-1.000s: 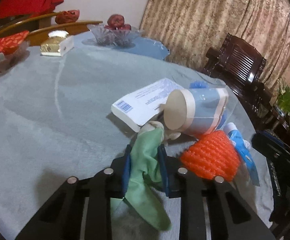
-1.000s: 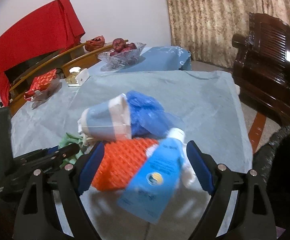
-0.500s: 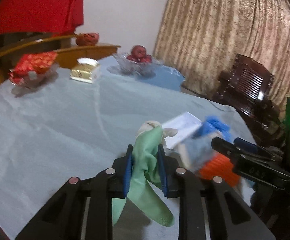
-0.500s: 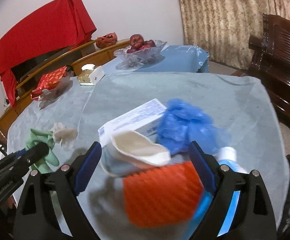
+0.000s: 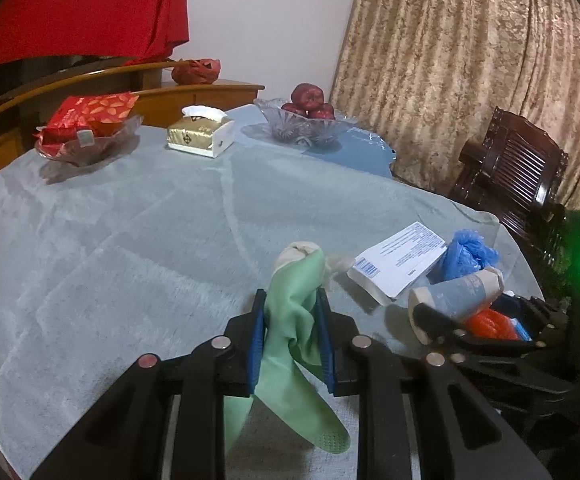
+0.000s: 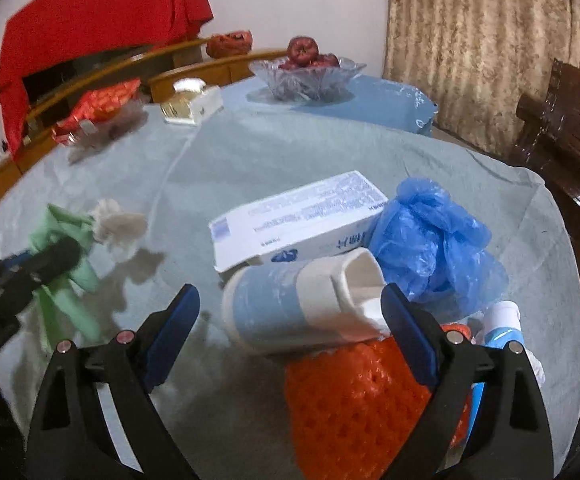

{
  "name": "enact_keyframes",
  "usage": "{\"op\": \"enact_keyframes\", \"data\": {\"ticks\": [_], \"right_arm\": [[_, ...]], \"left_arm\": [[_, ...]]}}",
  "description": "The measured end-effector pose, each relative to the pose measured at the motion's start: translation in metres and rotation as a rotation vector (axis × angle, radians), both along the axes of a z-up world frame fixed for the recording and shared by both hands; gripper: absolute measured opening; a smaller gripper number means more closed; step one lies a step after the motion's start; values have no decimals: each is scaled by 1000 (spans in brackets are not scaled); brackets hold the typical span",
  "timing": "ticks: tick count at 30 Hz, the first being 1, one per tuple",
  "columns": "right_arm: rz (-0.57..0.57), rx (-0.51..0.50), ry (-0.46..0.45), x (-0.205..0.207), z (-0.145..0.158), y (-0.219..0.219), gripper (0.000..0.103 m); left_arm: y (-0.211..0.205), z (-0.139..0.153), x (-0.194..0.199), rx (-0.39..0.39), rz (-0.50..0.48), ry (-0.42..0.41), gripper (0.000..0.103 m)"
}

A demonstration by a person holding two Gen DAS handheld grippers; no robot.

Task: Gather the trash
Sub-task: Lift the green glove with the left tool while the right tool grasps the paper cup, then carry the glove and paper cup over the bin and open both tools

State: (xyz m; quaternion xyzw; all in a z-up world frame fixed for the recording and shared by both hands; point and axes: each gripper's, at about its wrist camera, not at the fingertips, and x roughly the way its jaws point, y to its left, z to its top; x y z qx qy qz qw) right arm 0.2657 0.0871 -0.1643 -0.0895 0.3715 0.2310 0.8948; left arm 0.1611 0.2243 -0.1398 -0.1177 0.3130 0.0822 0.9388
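**A:** Which piece of trash comes next, and which gripper is better placed for it?

**B:** I'd say the paper cup (image 6: 302, 312). It lies on its side on the gray tablecloth (image 6: 290, 152), right in front of the right gripper (image 6: 290, 328), its body already between the two blue pads. Those jaws are spreading at this moment, and neither pad (image 6: 172, 330) presses on the cup.

**A:** How does the cup's long axis run?

**B:** Crosswise to the fingers: base toward the left pad, crumpled white mouth toward the right pad. Closing as things stand would squeeze it end to end, so I judge a roll of the wrist would suit better.

**A:** And what lies around the cup?

**B:** Just behind the cup, the white carton (image 6: 302, 220); behind and to the right of it, the blue plastic bag (image 6: 430, 240); in front of it and touching, the orange foam net (image 6: 354, 400). A blue tube (image 6: 502, 328) peeks out to the right of the cup.

**A:** The left gripper (image 5: 290, 334)?

**B:** Busy. It is clamped on a green glove (image 5: 294, 320) with a white wad (image 5: 298, 250) at its far end, lifted off the cloth, well left of the cup.

**A:** So the right one is nearer?

**B:** Clearly.
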Motion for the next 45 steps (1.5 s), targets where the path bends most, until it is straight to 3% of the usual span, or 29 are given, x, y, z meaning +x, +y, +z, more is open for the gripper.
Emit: {"op": "enact_keyframes", "data": {"ticks": [3,9,16,21,33,45], "right_arm": [[-13,-19,8,6,-6,1,82],[14,7,14,5,2,-3,80],[10,139,-27,-8,43,-31,79],[-21,175,-72,-22,70,-60,79],[-168,179,-168,-66,114,-173,79],[-395,151,-203,-102,119,-304,79]], "left_arm": [[-1,0,2,-5,-7,-1,23],[-7,2,2,1,-25,-3,23],[-17,15,-2,4,-44,-25,23],[-38,34,-6,8,-87,-68,23],[-134,62,-2,-14,-281,-113,23],[-251,69,11,-57,-508,-105,23]]}}
